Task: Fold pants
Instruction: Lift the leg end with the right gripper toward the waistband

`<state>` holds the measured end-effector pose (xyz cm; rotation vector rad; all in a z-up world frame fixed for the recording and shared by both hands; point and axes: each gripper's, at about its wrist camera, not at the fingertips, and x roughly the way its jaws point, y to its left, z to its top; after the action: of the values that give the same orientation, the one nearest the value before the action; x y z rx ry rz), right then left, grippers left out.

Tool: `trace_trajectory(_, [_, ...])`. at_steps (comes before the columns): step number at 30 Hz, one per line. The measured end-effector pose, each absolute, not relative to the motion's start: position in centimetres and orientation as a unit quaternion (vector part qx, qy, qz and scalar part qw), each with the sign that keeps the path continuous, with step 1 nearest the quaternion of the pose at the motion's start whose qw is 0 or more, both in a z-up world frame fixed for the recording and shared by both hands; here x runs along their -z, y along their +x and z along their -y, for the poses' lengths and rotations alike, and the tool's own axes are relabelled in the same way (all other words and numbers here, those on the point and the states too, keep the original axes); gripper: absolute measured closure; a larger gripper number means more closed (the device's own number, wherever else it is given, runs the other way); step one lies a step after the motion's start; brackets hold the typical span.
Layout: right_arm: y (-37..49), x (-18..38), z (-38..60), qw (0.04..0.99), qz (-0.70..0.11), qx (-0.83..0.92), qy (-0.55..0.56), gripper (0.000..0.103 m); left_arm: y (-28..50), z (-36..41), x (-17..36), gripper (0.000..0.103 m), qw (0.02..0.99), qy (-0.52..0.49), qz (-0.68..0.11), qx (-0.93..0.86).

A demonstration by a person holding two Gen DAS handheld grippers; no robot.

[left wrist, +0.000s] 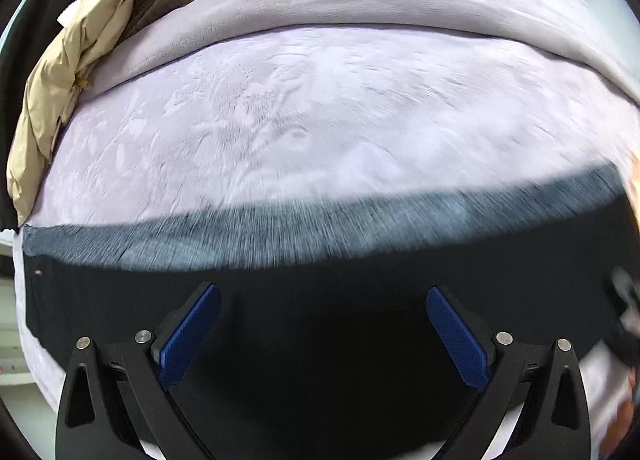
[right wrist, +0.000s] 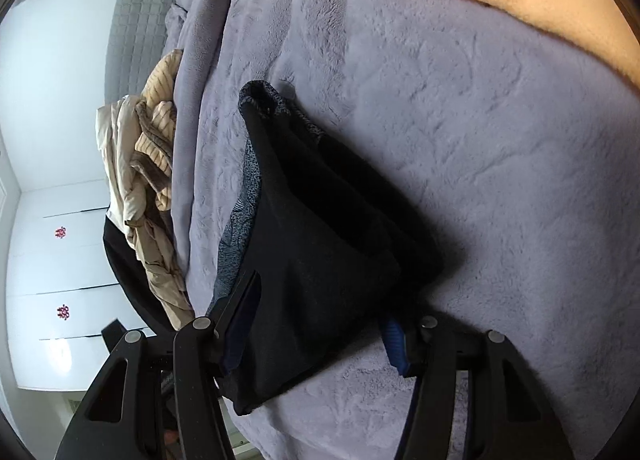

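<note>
In the left wrist view, the left gripper (left wrist: pixel 324 334) hung spread wide above the black fleece-lined pants (left wrist: pixel 312 340), which lay across the lilac plush blanket (left wrist: pixel 304 116). In the right wrist view, the right gripper (right wrist: pixel 320 336) stood spread around the pants' bunched edge (right wrist: pixel 320 260), beige clothes (right wrist: pixel 148 164) heaped at the blanket's left edge.

Both wrist views close above bed (left wrist: pixel 320 108), sharing black pants (right wrist: pixel 320 240)
</note>
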<state>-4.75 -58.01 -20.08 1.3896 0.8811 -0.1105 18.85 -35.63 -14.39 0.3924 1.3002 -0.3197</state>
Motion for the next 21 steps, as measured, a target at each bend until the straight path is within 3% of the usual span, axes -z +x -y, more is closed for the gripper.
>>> trace_trajectory(4, [-3.7,20.0,57.3,0.697,-0.416,0.043,0.582,0.043,21.4,36.6,17.4,0.0,0.776,0.168,-0.593,0.136])
trace_trajectory(10, [-3.7,20.1,57.8,0.685,-0.415,0.045,0.596,0.045,20.6,35.8,13.9,0.0,0.77,0.161,-0.595,0.163])
trace_trajectory(11, [-3.8,19.9,57.8,0.686,-0.413,0.044,0.597,0.048,19.8,35.4,13.2,0.0,0.768,0.154,-0.596,0.178])
trace_trajectory(13, [-3.9,19.9,57.7,0.687,-0.403,0.044,0.603,0.074,17.4,35.4,12.5,0.0,0.758,0.147,-0.597,0.218])
trace_trajectory(15, [-4.1,19.8,57.6,0.684,-0.39,0.05,0.614,0.08,15.5,36.3,13.3,0.0,0.752,0.165,-0.589,0.245])
trace_trajectory(16, [-4.2,19.6,57.6,0.685,-0.381,0.05,0.619,0.085,14.7,36.7,14.5,0.006,0.746,0.176,-0.591,0.251])
trace_trajectory(21, [-3.5,15.5,55.9,0.726,-0.362,0.031,0.583,0.089,12.4,36.7,17.3,0.006,0.763,0.196,-0.569,0.236])
